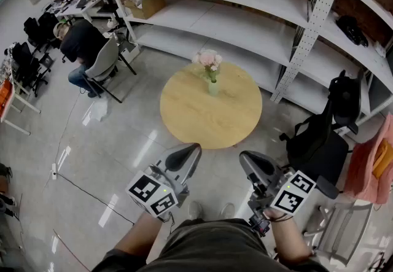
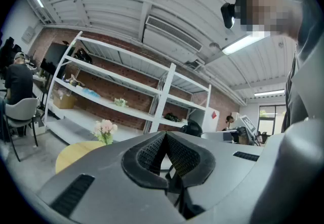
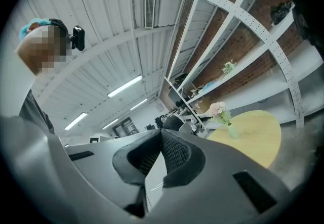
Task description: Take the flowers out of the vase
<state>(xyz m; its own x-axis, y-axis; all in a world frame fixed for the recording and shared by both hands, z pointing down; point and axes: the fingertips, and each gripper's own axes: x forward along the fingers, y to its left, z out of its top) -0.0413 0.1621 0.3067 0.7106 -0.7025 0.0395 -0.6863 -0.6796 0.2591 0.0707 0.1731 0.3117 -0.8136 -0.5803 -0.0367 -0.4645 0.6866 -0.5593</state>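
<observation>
Looking down on the round wooden worktop [image 1: 202, 123]: pink flowers [image 1: 207, 58] upright in a pale green vase [image 1: 212, 87], toward its far edge. Holding the left claw [image 1: 189, 155] and the right claw [image 1: 250, 163] side by side off the worktop's near edge, well apart from the vase. Both pinched fully closed, tips meeting, gripping nothing. Black-and-white square markers [image 1: 153, 194] atop each.

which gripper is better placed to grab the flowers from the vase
Left, but barely. Both are shut, empty and short of the table; the left gripper lines up slightly closer with the flowers in the vase than the right gripper.
</observation>
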